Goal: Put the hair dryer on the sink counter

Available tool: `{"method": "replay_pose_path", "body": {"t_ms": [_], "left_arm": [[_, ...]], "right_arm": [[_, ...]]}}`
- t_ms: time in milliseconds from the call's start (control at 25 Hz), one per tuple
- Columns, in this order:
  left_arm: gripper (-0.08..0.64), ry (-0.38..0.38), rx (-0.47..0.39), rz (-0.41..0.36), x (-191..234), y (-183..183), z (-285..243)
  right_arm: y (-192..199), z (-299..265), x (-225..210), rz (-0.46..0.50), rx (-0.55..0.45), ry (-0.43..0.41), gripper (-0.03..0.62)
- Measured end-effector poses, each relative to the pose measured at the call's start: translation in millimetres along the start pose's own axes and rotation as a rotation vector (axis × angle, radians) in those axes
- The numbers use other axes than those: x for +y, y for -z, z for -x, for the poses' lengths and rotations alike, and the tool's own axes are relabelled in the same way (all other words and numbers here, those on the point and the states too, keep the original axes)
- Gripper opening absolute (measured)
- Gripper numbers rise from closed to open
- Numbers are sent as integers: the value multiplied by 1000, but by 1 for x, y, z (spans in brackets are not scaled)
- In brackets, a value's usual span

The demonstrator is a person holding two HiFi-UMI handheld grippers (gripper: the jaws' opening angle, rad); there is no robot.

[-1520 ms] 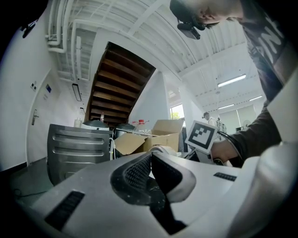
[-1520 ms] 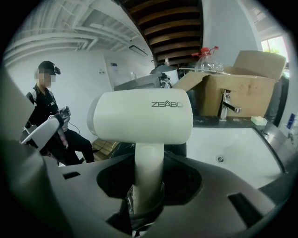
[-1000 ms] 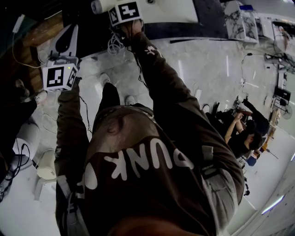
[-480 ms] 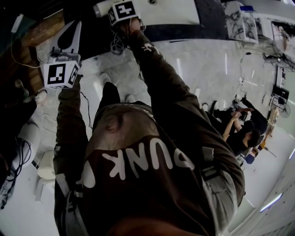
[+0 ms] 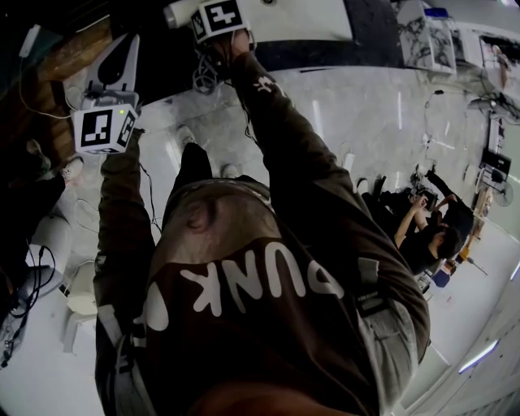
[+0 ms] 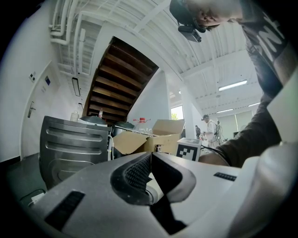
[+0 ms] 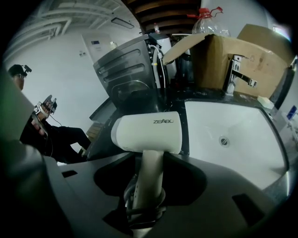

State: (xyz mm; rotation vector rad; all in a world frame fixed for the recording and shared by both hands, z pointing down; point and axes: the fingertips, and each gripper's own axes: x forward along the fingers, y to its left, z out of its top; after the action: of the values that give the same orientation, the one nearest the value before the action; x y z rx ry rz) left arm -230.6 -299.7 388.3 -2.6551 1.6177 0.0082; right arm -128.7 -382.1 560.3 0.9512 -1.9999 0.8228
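Observation:
A white hair dryer [image 7: 148, 132] lies with its barrel across the dark sink counter [image 7: 185, 139], just left of the white basin [image 7: 233, 135]. Its handle [image 7: 151, 179] runs back between the jaws of my right gripper [image 7: 153, 155], and its cord is coiled at the base. These jaws have just been opening and stand open beside the handle. In the head view the dryer [image 5: 174, 11] shows beside the right gripper's marker cube [image 5: 219, 18]. My left gripper [image 6: 150, 155] [image 5: 128, 41] is shut with nothing in it, held away to the left.
A chrome faucet [image 7: 236, 74] stands behind the basin, with a cardboard box [image 7: 242, 51] and a plastic bottle [image 7: 207, 21] behind it. A ridged metal cabinet [image 7: 130, 69] sits beyond the dryer. A person [image 7: 46, 128] sits at the left. Loose cord [image 5: 203, 77] hangs under my right arm.

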Motion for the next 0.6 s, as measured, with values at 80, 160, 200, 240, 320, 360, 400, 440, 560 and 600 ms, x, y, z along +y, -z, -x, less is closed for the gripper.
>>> {"method": "replay_pose_path", "body": {"t_ms": [80,160,200,240,320,360,400,440,560,600], "left_arm": [[6,3,-2,-1,0,0,-1],[6,11,-3,-1,0,1,-3],[6,15,-3,0,0,0,-3],[6,19,-2,1,1,0,-4],[6,29,1,5,0,0,-5],[6,35,2,6,-1,0,-6],[6,41,3,5,-2,1,-7],[6,45,4,2,-2,0,-8],[6,47,3,-4,-2,-4,-11],[6,46,3,-7,-2,-6,-12]], "right_arm": [[-3,6,1,4,-23,-1,207],[-7,14,2,11,-56,0,207],[-9,19,4,16,-72,0,209],[-12,25,7,25,-90,-1,210],[-17,38,14,58,-133,3,212],[-19,44,17,83,-160,8,212],[-22,50,21,110,-193,11,212],[-26,56,25,137,-229,13,211],[-38,79,39,214,-363,-3,192],[-41,88,45,240,-411,-16,181]]}}
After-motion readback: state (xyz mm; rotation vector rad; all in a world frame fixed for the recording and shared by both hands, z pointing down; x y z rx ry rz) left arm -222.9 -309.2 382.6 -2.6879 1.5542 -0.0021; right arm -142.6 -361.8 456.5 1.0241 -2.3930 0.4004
